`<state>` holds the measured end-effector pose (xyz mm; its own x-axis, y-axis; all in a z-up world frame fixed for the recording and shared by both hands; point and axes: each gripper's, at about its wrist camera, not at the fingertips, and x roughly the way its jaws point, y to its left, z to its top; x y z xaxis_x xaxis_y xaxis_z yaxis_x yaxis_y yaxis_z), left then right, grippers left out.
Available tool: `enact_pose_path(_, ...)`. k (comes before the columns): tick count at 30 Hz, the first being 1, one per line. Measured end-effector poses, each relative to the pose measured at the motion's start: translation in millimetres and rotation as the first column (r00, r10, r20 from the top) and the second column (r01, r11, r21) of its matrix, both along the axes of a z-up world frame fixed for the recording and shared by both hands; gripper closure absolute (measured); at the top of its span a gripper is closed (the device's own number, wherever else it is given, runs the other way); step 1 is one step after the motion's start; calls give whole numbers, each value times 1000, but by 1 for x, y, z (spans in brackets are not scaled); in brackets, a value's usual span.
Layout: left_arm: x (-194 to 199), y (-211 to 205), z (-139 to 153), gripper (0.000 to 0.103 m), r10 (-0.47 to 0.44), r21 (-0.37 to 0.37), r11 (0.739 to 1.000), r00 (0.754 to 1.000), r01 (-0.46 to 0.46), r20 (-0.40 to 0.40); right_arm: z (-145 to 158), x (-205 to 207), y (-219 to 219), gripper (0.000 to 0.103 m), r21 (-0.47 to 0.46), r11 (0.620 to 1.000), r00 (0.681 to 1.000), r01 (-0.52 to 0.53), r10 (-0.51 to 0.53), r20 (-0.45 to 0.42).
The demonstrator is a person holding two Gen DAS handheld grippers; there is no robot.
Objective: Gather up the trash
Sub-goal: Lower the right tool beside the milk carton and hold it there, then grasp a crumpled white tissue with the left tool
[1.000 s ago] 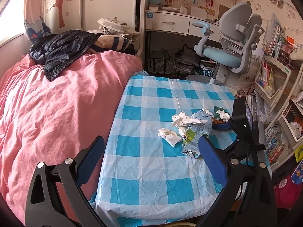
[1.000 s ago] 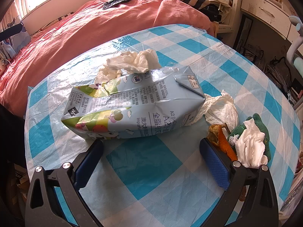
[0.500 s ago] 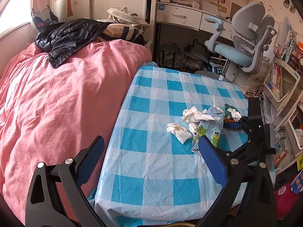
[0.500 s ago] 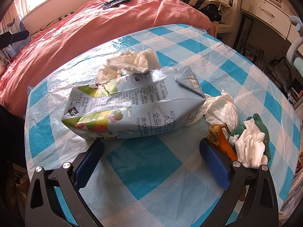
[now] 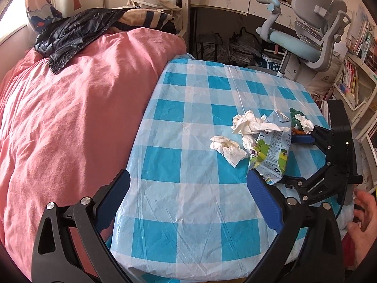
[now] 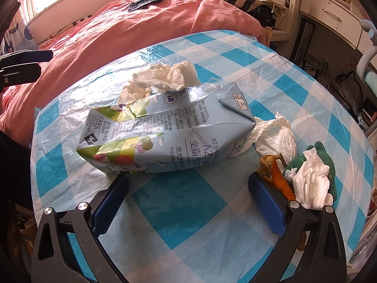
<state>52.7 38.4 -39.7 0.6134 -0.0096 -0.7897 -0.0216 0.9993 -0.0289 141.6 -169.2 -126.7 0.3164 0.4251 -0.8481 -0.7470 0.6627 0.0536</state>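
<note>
A crushed light-blue milk carton (image 6: 165, 136) lies on its side on the checked table (image 6: 179, 202); the left wrist view shows the carton (image 5: 271, 151) too. Crumpled white tissues (image 6: 165, 77) sit behind it, another tissue (image 6: 275, 136) at its right end, and one tissue (image 5: 226, 146) lies apart to the left. Orange peel (image 6: 273, 172) and a green cloth with a tissue wad (image 6: 313, 179) lie at the right. My right gripper (image 6: 188, 184) is open just short of the carton, holding nothing. My left gripper (image 5: 188, 188) hangs open above the table's near left edge.
A pink-covered bed (image 5: 70, 118) with a black jacket (image 5: 75, 30) borders the table on the left. A grey-blue desk chair (image 5: 306, 40), a desk and bags stand behind. Bookshelves (image 5: 353, 80) line the right. A hand (image 5: 362, 219) holds the right gripper.
My left gripper has drawn back and swung left, so the table and trash look smaller and further right. The right gripper and the trash have stayed put.
</note>
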Motion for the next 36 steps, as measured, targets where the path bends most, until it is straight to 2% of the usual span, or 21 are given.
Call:
enact_pose_path(5, 18, -4, -8, 7, -25, -11, 1000, 999, 25, -28, 0, -1, 0, 6, 0, 1000, 1000, 0, 0, 0)
enact_pose_path(10, 37, 4, -14, 7, -1, -24, 1000, 999, 0, -53, 0, 0, 0, 6, 0, 1000, 1000, 0, 0, 0)
enact_pose_path(12, 44, 8, -16, 8, 10, -16, 1000, 998, -11, -58, 0, 1, -1, 6, 5, 999, 999, 54, -54, -10)
enact_pose_path(15, 56, 8, -20, 8, 13, -4, 1000, 998, -13, -66, 1, -11, -2, 6, -19, 970, 970, 241, -241, -5)
enact_pose_path(16, 61, 7, -22, 8, 12, 2, 1000, 997, -12, -71, 2, -14, -3, 6, -24, 964, 964, 265, -265, -8)
enact_pose_path(19, 70, 8, -29, 8, 11, 1, 1000, 996, -11, -93, 4, -17, -5, 6, -49, 969, 969, 242, -244, -37)
enact_pose_path(22, 70, 9, -30, 8, 11, -8, 1000, 995, -12, -97, 6, -20, -19, 6, -45, 959, 957, 281, -283, -65)
enact_pose_path(25, 66, 4, -26, 8, -3, -2, 1000, 997, 3, -75, 19, -28, -35, 6, 4, 942, 937, 336, -334, -105)
enact_pose_path(30, 66, -7, -36, 8, -22, 34, 999, 997, 24, -72, 56, -54, -40, 6, 132, 924, 933, 358, -360, -10)
enact_pose_path(33, 73, -17, -45, 8, -46, 51, 997, 996, 50, -71, 58, -52, -37, 6, 171, 902, 918, 397, -392, -60)
enact_pose_path(36, 81, -25, -54, 8, -62, 56, 996, 995, 66, -80, 57, -46, -30, 6, 182, 883, 902, 432, -427, -72)
